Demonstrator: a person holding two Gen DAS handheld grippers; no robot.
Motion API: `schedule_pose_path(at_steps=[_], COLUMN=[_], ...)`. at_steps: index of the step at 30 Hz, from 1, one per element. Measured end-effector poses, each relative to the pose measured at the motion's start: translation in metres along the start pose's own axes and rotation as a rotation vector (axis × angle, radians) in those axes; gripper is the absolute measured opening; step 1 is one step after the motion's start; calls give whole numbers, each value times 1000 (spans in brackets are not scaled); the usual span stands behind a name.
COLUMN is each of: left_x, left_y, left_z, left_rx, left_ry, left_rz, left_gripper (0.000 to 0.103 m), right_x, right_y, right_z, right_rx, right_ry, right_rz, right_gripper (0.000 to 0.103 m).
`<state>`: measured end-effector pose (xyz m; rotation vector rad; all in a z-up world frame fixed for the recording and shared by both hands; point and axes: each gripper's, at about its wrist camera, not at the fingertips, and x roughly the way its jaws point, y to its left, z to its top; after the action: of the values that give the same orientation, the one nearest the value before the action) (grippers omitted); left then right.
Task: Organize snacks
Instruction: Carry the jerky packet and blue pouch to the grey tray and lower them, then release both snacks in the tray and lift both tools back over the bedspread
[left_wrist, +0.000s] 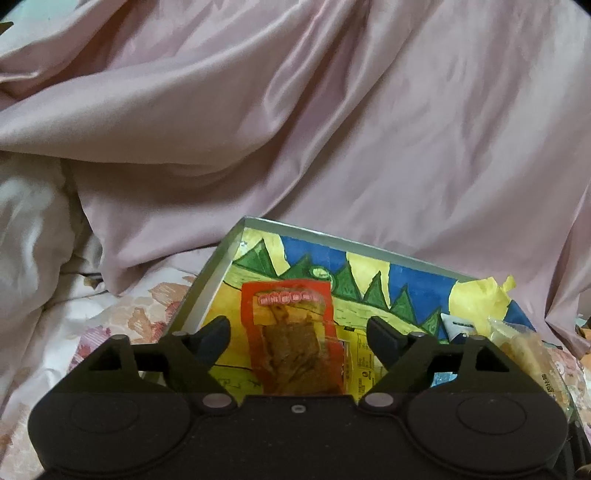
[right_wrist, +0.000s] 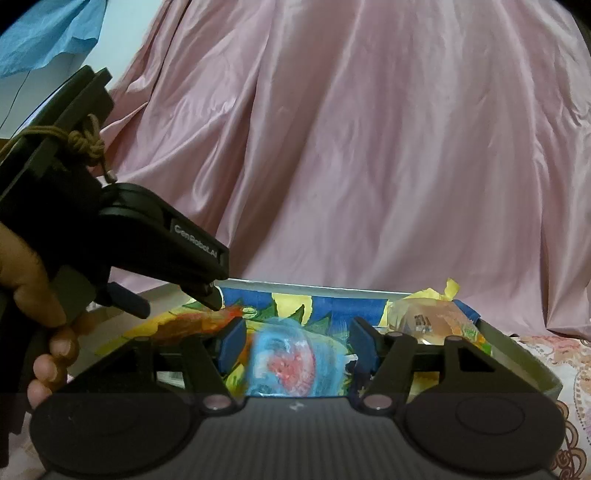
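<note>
Left gripper (left_wrist: 297, 332) over box (left_wrist: 207, 291), fingers apart around red snack (left_wrist: 295, 343). Right gripper (right_wrist: 295, 347) fingers apart, blue snack (right_wrist: 291, 365) between, blurry. Slippery packs might slide out; grippers close, may bump.

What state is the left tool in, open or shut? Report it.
Open. The left tool has its fingers spread wide apart above the red snack packet lying in the box, not touching it.

Pink satin sheet (left_wrist: 332, 129), red snack packet (left_wrist: 291, 332), blue-and-red packet (right_wrist: 284, 362), box (left_wrist: 236, 243) lined blue, yellow, green
</note>
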<state>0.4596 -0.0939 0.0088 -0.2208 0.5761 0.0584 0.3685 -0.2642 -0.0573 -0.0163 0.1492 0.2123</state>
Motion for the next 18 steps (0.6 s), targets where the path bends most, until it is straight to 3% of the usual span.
schedule_pose_path(at_steps=[6, 18], left_x=[-16, -75], left_y=[6, -2], left_z=[5, 16], left_rx=[-29, -71], left_ry=[-50, -146], left_rz=[15, -23], left_gripper=[97, 102], right_x=[-5, -42], right_y=[1, -8], right_z=[3, 42], right_rx=[-2, -54], right_ry=[-30, -134], right_rz=[-8, -85], right_gripper=[81, 101])
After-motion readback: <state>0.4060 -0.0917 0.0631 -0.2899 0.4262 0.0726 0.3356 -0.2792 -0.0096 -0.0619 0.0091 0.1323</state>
